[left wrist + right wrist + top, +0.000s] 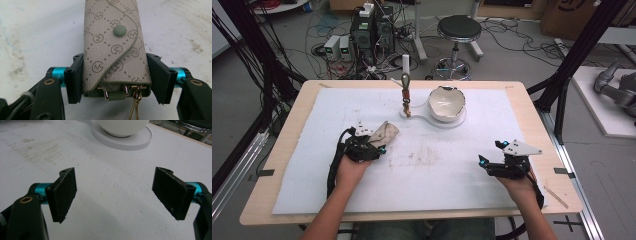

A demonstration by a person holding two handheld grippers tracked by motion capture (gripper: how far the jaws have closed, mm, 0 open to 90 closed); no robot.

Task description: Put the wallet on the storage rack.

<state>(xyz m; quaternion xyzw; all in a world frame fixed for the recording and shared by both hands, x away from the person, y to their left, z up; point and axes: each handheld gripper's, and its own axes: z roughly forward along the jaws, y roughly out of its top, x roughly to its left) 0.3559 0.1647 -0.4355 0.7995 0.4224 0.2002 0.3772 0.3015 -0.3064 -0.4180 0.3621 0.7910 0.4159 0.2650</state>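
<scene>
A beige monogram key pouch (386,132) with a round snap button lies on the white mat, left of centre. My left gripper (378,144) is shut on it. In the left gripper view the two black pads press the pouch's (113,50) sides near its open end, where gold key hooks (136,100) stick out. My right gripper (490,153) rests on the mat at the right, open, and nothing lies between its fingers (113,192).
A white bowl (446,102) sits on a white base (432,120) at the back centre, with a small post and a hanging clasp (406,95) beside it. The right gripper view shows that bowl (122,126) ahead. A stool (458,30) stands beyond the table.
</scene>
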